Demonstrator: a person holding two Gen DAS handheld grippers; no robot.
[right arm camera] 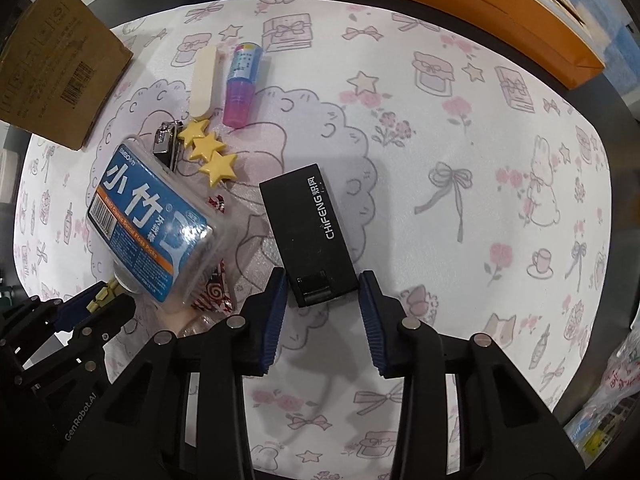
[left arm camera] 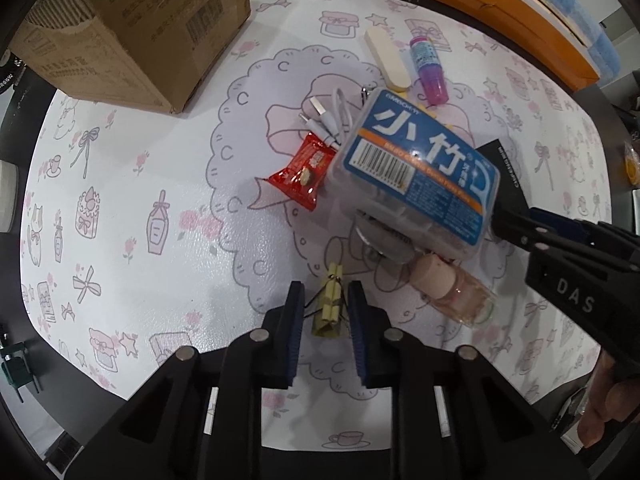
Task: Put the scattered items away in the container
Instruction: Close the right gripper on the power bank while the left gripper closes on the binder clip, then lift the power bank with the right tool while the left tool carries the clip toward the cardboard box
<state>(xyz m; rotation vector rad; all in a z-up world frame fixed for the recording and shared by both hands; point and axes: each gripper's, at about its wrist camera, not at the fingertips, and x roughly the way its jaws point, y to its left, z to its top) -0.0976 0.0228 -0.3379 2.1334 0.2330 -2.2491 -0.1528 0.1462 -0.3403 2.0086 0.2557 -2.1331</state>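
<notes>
Nearest my left tool (left arm camera: pixel 323 312), the pads stand apart on either side of a small yellow clip bundle (left arm camera: pixel 329 306) lying on the counter (left arm camera: pixel 132 184); nothing is pinched, so I read this as lining up for a grab, not a hold. My right tool (right arm camera: pixel 323 312) is likewise spread, its pads flanking the near end of the black CHIFENG case (right arm camera: pixel 308 236), which lies flat and, as far as I can see, unclamped.

Just beyond sits the heap: the blue dental floss box (left arm camera: pixel 420 168) tilted on top of other things, a cork-stoppered glass bottle (left arm camera: pixel 456 292) poking out beneath it, a red snack packet (left arm camera: pixel 306 170) and a white cable (left arm camera: pixel 332 120) beside it. Three yellow stars (right arm camera: pixel 208 148) and a nail clipper (right arm camera: pixel 166 146) lie behind.

Farther still are a cream nail file (left arm camera: pixel 386 58) and a pink tube (left arm camera: pixel 428 70). The cardboard box (left arm camera: pixel 132 20), likely the container, stands well apart at the far left; its inside is hidden.
</notes>
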